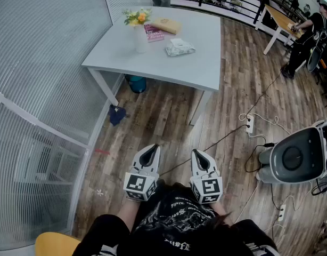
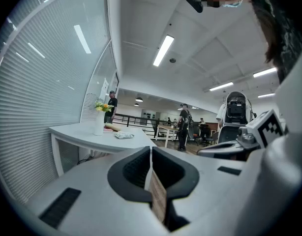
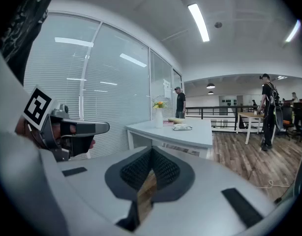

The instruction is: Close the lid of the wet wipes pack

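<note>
crinkly wipes pack (image 1: 180, 48) on smooth table (image 1: 206, 68)

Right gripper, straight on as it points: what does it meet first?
Free at first; the right gripper likely meets the table at its near edge, short of the wipes pack, though it could reach floor first.

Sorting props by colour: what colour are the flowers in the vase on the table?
Yellow and orange flowers, with green leaves; clearest in the head view.
</note>
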`<state>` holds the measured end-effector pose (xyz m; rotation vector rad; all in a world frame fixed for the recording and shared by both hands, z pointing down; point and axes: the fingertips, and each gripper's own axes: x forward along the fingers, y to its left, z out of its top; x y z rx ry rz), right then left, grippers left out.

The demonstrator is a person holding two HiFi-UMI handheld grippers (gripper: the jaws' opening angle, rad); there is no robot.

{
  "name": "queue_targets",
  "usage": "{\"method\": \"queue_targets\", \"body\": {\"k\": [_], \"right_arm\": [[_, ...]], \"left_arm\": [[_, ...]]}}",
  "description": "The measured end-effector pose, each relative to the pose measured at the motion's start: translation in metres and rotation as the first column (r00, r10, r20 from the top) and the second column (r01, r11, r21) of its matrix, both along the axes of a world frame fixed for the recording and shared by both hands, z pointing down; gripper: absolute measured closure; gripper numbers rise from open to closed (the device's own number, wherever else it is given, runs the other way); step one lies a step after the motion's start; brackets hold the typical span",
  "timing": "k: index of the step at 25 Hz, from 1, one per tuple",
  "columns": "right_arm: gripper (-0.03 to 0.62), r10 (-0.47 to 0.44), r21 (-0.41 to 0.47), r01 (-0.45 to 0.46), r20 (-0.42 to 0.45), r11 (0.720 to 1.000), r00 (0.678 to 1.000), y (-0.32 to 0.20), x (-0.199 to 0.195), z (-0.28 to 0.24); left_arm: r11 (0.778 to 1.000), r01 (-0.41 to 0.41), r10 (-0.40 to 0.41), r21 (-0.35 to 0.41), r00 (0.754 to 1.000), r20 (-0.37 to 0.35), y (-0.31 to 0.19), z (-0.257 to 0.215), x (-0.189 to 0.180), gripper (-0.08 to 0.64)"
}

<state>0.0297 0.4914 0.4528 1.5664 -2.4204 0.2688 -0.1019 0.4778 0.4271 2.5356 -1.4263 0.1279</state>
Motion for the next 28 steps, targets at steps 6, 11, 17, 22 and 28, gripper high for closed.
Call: {"method": "queue_targets", "body": {"k": [6, 11, 17, 22, 28], "right_arm": [[0.594, -0.018, 0.028, 0.017, 0.011, 0.999, 1.000, 0.008, 0.020, -0.003], [0.594, -0.072, -0.022, 0.074, 0.072, 0.997, 0.995, 0.015, 0.029, 0.014], [0.594, -0.073, -0.020, 0.074, 0.052, 0.997, 0.996, 0.010, 0.037, 0.016], [0.594, -0.011, -0.023, 0.010, -0.008, 1.000, 1.000, -0.025, 0.053, 0.021], [0.594, 0.034, -0.036, -0.035, -0.037, 0.999, 0.999, -0.088, 0.055, 0.024]], "left_arm": [[1.000, 0.003, -0.003, 0.014, 1.000, 0.018, 0.012, 0.000, 0.022, 0.543], [1.000, 0.007, -0.007, 0.014, 0.999, 0.039, 0.020, 0.005, 0.036, 0.543], [1.000, -0.017, 0.018, -0.005, 0.999, 0.044, 0.013, 0.014, 0.048, 0.543], [0.998, -0.053, 0.054, -0.018, 0.998, 0.020, -0.035, 0.026, 0.058, 0.543], [0.998, -0.063, 0.064, -0.023, 0.998, 0.013, -0.103, 0.031, 0.045, 0.543]]}}
